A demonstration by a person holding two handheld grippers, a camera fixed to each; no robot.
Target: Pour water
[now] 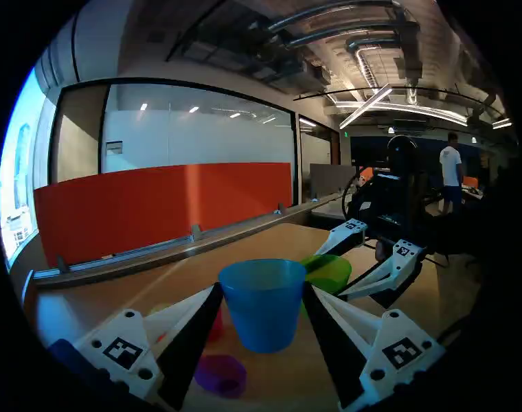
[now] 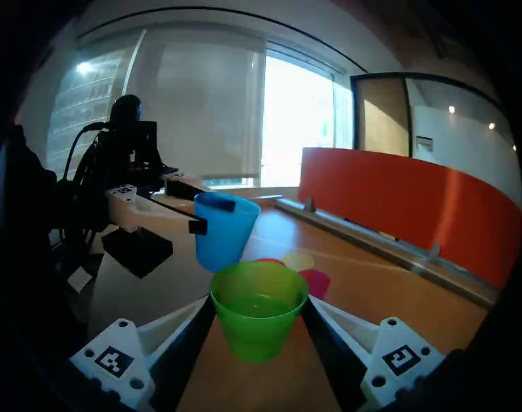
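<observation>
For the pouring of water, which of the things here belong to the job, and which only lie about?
Belongs to the job:
- blue cup, held in the left tongs
- green cup, held in the right tongs, with liquid inside

Only lying about:
- purple round piece on the table
- pink disc and yellow disc
- orange partition

White fingers (image 1: 371, 329) with black pads (image 1: 326, 343) and square markers (image 1: 402, 352).
</observation>
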